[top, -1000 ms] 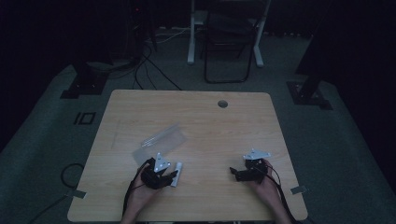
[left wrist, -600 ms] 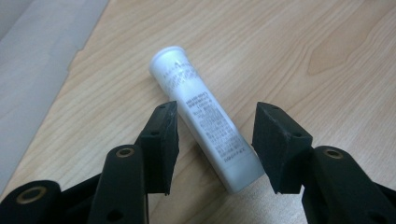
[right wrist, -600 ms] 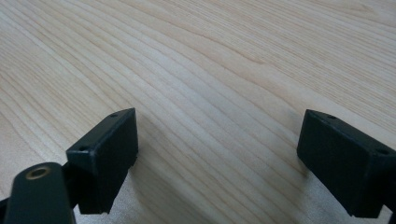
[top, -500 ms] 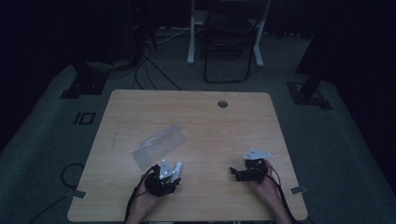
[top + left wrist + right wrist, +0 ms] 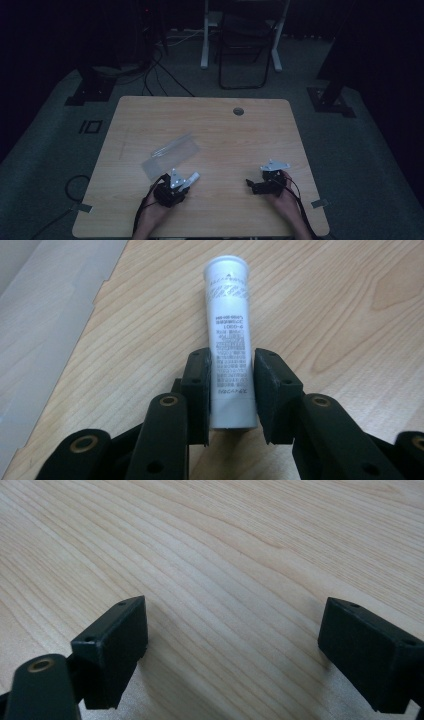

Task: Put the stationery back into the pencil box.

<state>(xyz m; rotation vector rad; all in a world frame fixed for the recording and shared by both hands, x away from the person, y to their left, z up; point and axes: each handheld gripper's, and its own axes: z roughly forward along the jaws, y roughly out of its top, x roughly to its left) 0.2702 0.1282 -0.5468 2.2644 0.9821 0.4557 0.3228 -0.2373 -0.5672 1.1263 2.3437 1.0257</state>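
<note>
From the high view, the person is holding the left gripper [image 5: 181, 184] near the table's [image 5: 240, 140] front edge, with a white tube [image 5: 192, 178] between its jaws. A clear plastic bag [image 5: 171, 154] is lying just beyond those fingers; the right gripper [image 5: 254, 185] is resting well apart.

In the left gripper view, both pads are clamping the tube's [image 5: 230, 340] lower half, its cap end pointing away. It looks light, rigid and smooth, so a mid-body grip seems safest. The bag [image 5: 45, 325] is lying beside it.

In the right gripper view, the jaws are standing wide apart, grasping nothing above bare wood.
</note>
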